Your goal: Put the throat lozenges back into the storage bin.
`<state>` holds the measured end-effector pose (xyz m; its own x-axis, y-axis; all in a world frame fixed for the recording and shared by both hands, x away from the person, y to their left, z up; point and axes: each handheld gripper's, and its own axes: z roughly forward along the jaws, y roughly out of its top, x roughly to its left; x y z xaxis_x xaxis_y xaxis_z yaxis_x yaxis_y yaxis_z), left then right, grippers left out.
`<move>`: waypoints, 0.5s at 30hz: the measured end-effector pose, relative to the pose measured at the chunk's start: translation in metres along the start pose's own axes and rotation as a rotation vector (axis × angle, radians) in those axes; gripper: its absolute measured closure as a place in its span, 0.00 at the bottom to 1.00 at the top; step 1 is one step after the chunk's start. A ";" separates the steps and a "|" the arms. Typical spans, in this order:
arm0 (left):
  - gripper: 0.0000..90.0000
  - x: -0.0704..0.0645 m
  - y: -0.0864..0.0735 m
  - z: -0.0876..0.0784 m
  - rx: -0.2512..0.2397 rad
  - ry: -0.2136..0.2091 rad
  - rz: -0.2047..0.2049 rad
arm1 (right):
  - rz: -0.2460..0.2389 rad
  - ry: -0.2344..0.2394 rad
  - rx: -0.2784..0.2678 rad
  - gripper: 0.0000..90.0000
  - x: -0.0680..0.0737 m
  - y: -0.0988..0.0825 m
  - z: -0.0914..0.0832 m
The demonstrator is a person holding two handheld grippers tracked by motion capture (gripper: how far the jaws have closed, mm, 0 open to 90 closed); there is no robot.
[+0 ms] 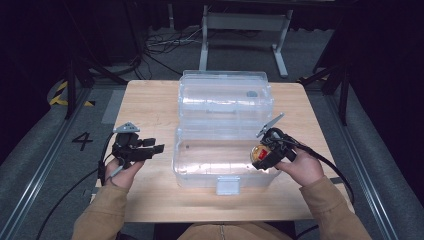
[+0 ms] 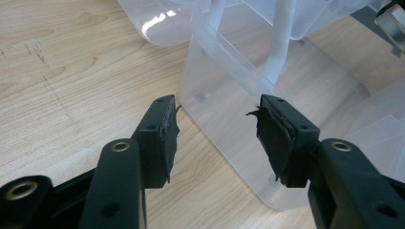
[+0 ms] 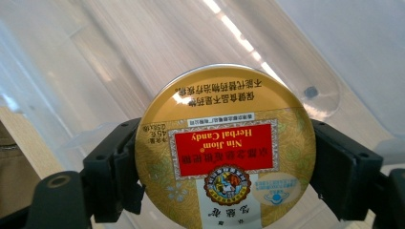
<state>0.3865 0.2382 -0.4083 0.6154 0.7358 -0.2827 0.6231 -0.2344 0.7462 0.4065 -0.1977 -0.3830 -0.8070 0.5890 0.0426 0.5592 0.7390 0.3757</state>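
A clear plastic box (image 1: 200, 165) lies open on the wooden table (image 1: 150, 100), its lid (image 1: 225, 95) swung back. My right gripper (image 1: 265, 152) is shut on a round gold candy tin (image 1: 260, 155) with a red label and holds it over the box's right end. In the right gripper view the tin (image 3: 224, 152) sits clamped between both jaws above the box's inside (image 3: 119, 52). My left gripper (image 1: 155, 148) stands open just left of the box, nothing between its fingers. In the left gripper view its gripper (image 2: 215, 136) faces the box's side wall (image 2: 229, 119).
A white latch (image 1: 228, 185) sticks out from the box's front edge. Bare table lies left of the box and along the near edge. Beyond the table are cables (image 1: 165, 42) on the floor and a metal frame (image 1: 245, 30).
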 end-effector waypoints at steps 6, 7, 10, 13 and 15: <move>0.54 0.000 0.000 0.000 0.002 0.000 -0.002 | -0.001 -0.004 0.025 0.22 0.001 0.001 0.006; 0.54 0.000 0.000 0.000 0.002 -0.001 0.000 | -0.003 -0.010 0.043 0.22 0.001 0.002 0.010; 0.54 0.000 0.000 0.000 0.002 -0.001 0.000 | -0.002 -0.012 0.059 0.22 0.001 0.003 0.014; 0.55 0.000 0.000 0.000 0.002 -0.001 -0.001 | -0.003 -0.014 0.071 0.22 0.002 0.003 0.017; 0.54 0.000 0.000 0.000 0.003 -0.001 -0.001 | -0.007 -0.014 0.091 0.22 0.002 0.003 0.020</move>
<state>0.3865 0.2379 -0.4086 0.6153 0.7353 -0.2840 0.6251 -0.2357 0.7442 0.4103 -0.1873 -0.4001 -0.8087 0.5877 0.0268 0.5689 0.7695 0.2902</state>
